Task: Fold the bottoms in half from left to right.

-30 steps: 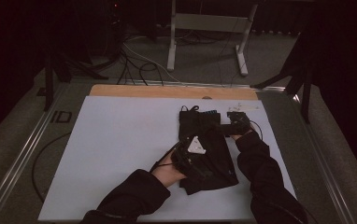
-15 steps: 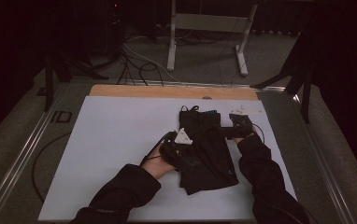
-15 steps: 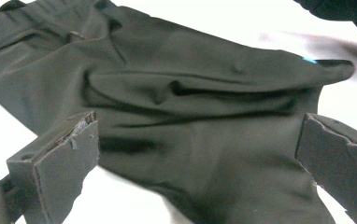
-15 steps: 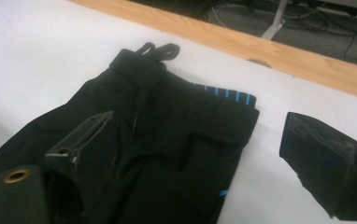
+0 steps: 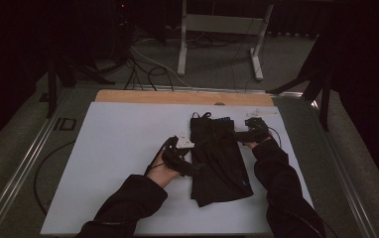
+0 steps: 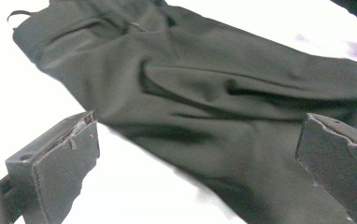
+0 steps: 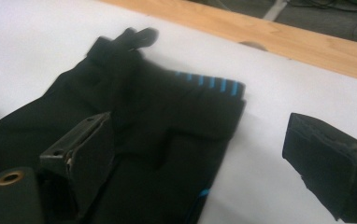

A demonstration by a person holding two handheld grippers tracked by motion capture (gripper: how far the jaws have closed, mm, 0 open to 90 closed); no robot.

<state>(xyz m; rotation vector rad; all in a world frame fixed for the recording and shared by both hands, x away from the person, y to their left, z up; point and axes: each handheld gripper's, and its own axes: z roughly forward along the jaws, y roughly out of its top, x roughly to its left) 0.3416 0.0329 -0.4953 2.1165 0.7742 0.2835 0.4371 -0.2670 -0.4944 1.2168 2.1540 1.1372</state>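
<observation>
I see black shorts (image 5: 217, 158) flat on bench (image 5: 118, 148), folds lost in dim light. Left tool (image 6: 197, 154) wide over cloth; right tool (image 7: 204, 154) wide, straddling waistband edge.

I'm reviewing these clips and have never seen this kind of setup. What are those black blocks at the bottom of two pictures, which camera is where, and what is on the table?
A person sits at a white table and holds a hand tool with two jaws in each hand. The high view looks down from above: the left gripper and the right gripper sit at either side of a pair of black shorts lying flat. The other two pictures come from cameras riding on the tools, so the black blocks are each tool's own jaws. Both pairs stand apart, over the cloth's edges. Neither grips the shorts. A wooden strip runs along the table's far edge.
</observation>
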